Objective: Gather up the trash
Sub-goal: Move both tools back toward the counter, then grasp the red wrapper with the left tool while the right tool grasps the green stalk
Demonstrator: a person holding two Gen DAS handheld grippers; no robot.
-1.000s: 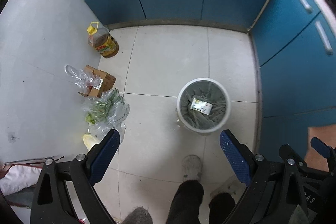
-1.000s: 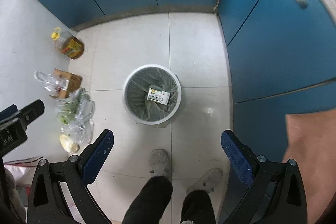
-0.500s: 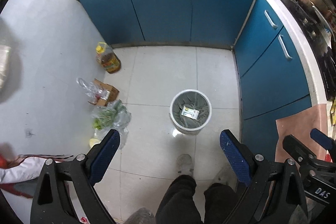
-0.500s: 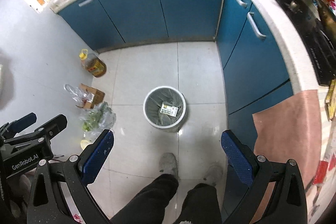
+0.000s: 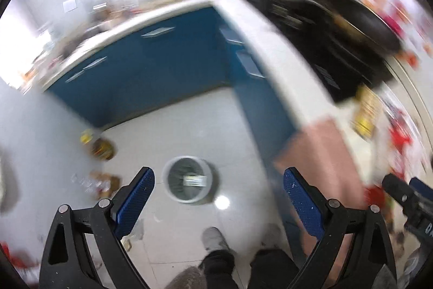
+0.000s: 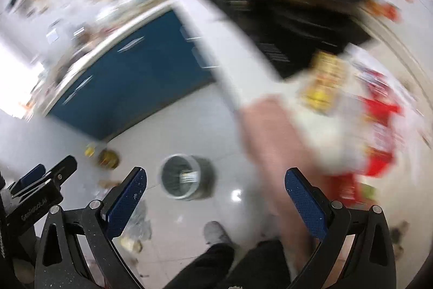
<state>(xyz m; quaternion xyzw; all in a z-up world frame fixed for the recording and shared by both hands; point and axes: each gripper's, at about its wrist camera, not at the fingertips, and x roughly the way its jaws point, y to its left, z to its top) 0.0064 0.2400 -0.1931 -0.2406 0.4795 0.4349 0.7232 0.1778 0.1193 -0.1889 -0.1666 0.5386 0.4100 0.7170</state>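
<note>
A white trash bin (image 5: pixel 188 182) stands on the tiled floor far below, with a small carton (image 5: pixel 194 179) inside it. It also shows in the right wrist view (image 6: pixel 186 178). My left gripper (image 5: pixel 219 197) is open and empty, high above the floor. My right gripper (image 6: pixel 216 194) is open and empty too. Red and yellow wrappers (image 6: pixel 376 132) lie blurred on the white counter at the right, beside a pink cloth (image 6: pixel 273 137). Both views are motion-blurred.
Blue cabinets (image 5: pixel 151 72) run along the back and right under a white counter (image 5: pixel 273 50). A black stove with a pan (image 5: pixel 360 26) sits on it. An oil bottle (image 5: pixel 98 146), a box and bags lie on the floor at the left. The person's feet (image 5: pixel 216 237) are below.
Both grippers have risen and swung up toward the right, so the bin looks smaller and the counter, stove and wrappers have come into view. Both stay open.
</note>
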